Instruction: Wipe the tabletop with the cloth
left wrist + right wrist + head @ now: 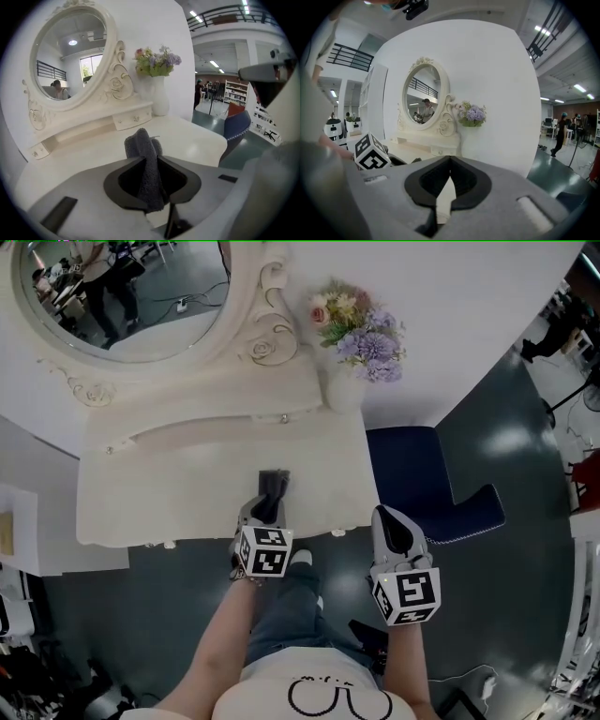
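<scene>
A dark grey cloth (275, 484) lies bunched near the front edge of the cream dressing table's top (178, 493). My left gripper (267, 506) reaches over that edge and is shut on the cloth. In the left gripper view the cloth (144, 150) stands up as a fold pinched between the jaws of the left gripper (150, 162), its end hanging down behind them. My right gripper (395, 527) hovers off the table's right front corner, above the floor. Seen in its own view, the right gripper (450, 162) is shut with nothing in it.
An oval mirror (122, 287) in a carved frame stands at the table's back, over a shallow drawer shelf (216, 404). A white vase of flowers (359, 338) occupies the back right corner. A blue chair (422, 488) stands right of the table.
</scene>
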